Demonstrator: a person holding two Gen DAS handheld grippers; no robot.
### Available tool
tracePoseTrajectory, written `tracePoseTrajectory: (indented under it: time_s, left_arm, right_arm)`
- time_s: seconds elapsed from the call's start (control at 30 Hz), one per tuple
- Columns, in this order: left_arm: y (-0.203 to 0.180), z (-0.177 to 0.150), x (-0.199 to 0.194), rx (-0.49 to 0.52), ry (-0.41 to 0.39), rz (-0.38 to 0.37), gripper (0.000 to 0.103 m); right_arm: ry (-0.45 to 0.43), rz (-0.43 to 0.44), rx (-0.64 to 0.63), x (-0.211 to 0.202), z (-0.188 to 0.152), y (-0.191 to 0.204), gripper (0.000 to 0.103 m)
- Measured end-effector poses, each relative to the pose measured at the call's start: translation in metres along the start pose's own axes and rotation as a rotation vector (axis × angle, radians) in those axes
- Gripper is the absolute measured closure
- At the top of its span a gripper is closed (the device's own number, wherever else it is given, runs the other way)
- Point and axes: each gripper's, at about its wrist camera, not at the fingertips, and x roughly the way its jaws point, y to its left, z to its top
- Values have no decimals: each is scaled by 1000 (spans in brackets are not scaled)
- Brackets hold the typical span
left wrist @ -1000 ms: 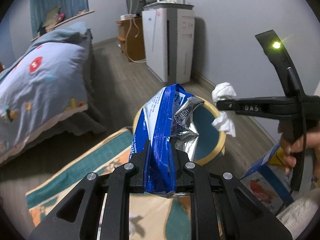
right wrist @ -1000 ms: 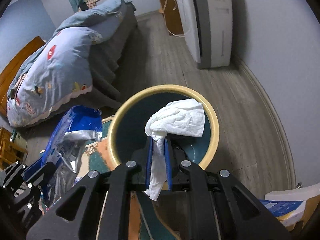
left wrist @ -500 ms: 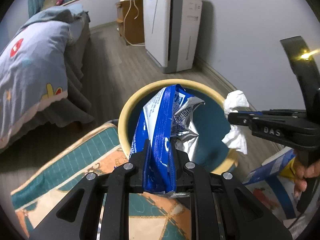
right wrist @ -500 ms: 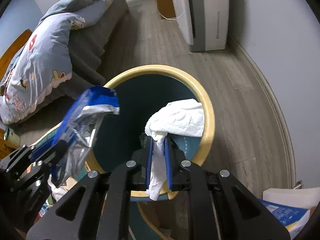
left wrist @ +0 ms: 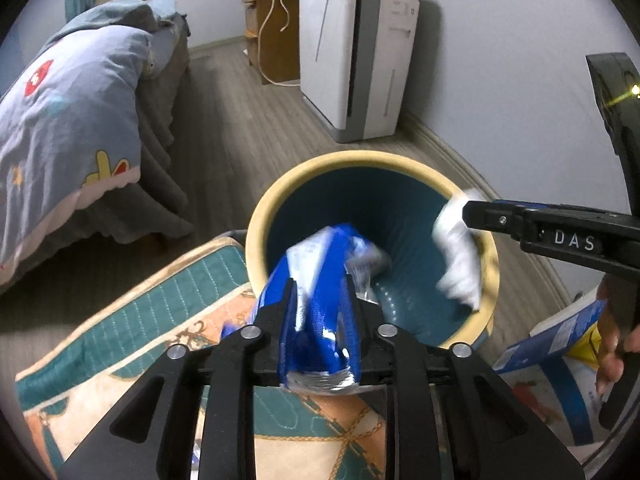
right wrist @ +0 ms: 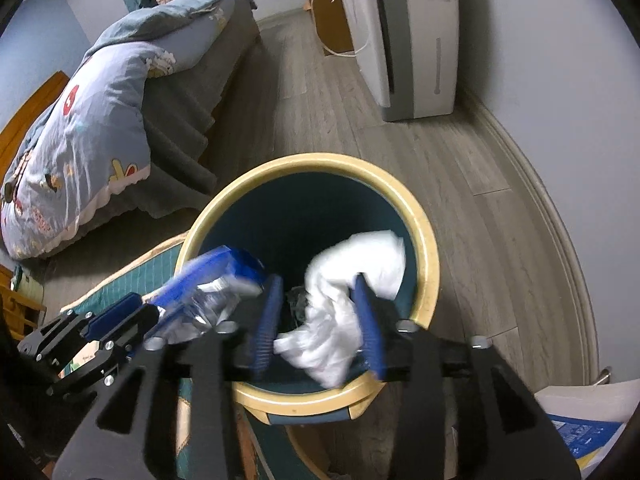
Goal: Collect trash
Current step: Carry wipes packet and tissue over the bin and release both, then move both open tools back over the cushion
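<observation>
A round bin (left wrist: pixel 280 184) (right wrist: pixel 428 256) with a cream rim and dark teal inside stands on the floor below both grippers. My left gripper (left wrist: pixel 320 292) has its jaws parted around a blue and silver snack wrapper (left wrist: pixel 316 280) (right wrist: pixel 216 280), which is blurred and tipping over the bin's near rim. My right gripper (right wrist: pixel 318 296) is open over the bin, and a crumpled white tissue (right wrist: pixel 352 276) (left wrist: pixel 460 252) hangs loose between its blue pads (right wrist: pixel 268 316), blurred with motion.
A bed with a blue cartoon quilt (left wrist: pixel 68 112) (right wrist: pixel 80 120) lies at the left. A white air purifier (left wrist: pixel 356 48) (right wrist: pixel 416 32) stands against the back wall. A patterned teal and orange mat (left wrist: pixel 168 320) lies beside the bin. A blue and white box (left wrist: pixel 560 360) (right wrist: pixel 580 432) is at the right.
Both grippers moved lower over the bin and opened. The wrapper and the tissue, gripped tight before, now slip loose and tip toward the bin.
</observation>
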Motion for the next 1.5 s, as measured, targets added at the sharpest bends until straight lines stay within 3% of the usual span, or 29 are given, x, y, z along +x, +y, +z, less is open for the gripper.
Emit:
tracePoseTrajectory:
  time_s: [0.03,0.1,0.2,0.3,0.57,0.87,1.17,1.5]
  left_arm:
    - [1,0,-1,-4,-6,5,64]
    - [4,1,-5,-11,-28,21,36]
    - [7,2,-11,-15,-46,53,21]
    - [12,2,-20,-38,-70,81,12]
    - [22,2,-58,-72,-123,105,8]
    - [29,-15,-121,-66,-179,144,7]
    - [48,-57,-198,-37,-224,220,7]
    - [79,-113,-250,-138,-220,261,6]
  right_arm:
    - [-9,-12,6,-2,0,-1,48]
    - [-22,-21,18,-4,2,-2,36]
    - [-30,-30,34,-8,4,-2,19]
    - [-44,-45,37,-15,6,-1,6]
    - [-72,-51,60,-41,8,6,6]
    - [-102,-50,-9,-69,-4,39,6]
    - [-129,1,-77,-99,-28,81,6]
    - [-114,72,-112,-120,-64,134,6]
